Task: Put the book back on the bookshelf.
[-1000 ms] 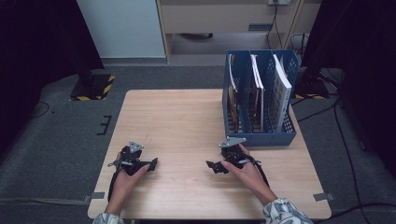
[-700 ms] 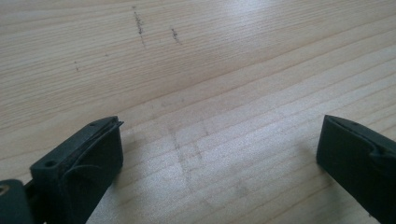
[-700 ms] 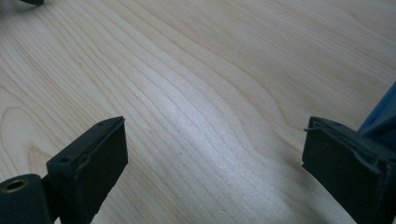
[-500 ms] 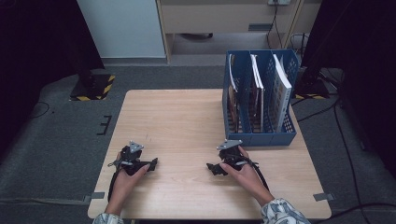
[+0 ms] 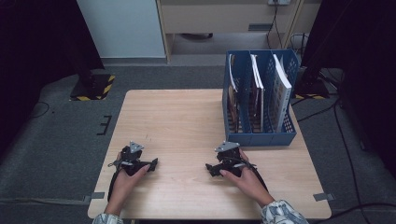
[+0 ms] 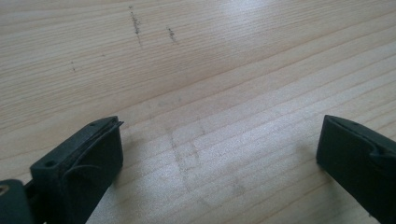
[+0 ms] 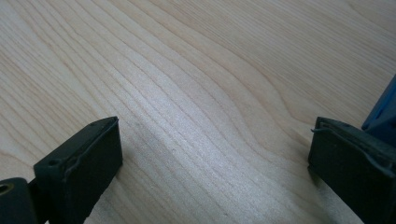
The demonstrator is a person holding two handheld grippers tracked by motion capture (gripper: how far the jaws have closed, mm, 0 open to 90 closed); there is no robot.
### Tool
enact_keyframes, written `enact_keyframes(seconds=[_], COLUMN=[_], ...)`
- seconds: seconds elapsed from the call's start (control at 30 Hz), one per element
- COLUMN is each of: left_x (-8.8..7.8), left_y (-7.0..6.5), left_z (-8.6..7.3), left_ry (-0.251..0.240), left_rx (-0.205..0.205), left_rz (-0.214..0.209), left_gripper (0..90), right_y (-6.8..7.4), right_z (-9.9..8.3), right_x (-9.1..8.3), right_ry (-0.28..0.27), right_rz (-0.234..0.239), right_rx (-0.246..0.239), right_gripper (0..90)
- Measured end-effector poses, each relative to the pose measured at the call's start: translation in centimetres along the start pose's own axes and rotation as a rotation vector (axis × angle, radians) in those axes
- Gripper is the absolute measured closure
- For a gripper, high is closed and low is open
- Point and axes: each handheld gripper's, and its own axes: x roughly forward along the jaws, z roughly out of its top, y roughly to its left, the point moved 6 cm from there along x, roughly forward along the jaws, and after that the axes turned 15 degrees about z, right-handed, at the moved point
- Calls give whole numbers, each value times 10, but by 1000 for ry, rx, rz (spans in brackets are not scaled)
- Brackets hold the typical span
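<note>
In the high view the person's hands cover much of each gripper, so the jaws themselves are hard to make out there. The sleeves are cut off at the bottom edge. The left gripper [image 5: 135, 161] rests near the front left of the wooden counter [image 5: 177, 116], its long axis lying roughly across the counter with the jaw end towards the middle. The right gripper [image 5: 226, 164] rests near the front, right of centre, its jaw end also towards the middle, so the two face each other, well apart.

The left gripper view shows the left gripper [image 6: 219, 154] with its jaws spread wide, bare wood with a few faint dark marks between them, nothing held. The right gripper view shows the right gripper [image 7: 215, 154] likewise spread wide over bare wood grain. A sliver of blue at that view's right edge is cut off by the frame.

The blue file rack [image 5: 261, 128] stands at the counter's right rear, just behind the right gripper but not touching it. Its three slots run front to back and hold upright books [image 5: 281, 93] whose covers are too small to read; the rack's front wall hides their lower parts.
</note>
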Motion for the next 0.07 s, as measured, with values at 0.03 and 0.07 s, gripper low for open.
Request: enact_keyframes(seconds=[0.03, 0.07], left_x=[0, 0], left_y=[0, 0], left_z=[0, 0], left_ry=[0, 0], left_rx=[0, 0], left_rz=[0, 0], left_gripper=[0, 0], right_y=[0, 0], right_z=[0, 0], right_x=[0, 0], right_ry=[0, -3], right_rz=[0, -4], right_rx=[0, 6], right_gripper=[33, 33])
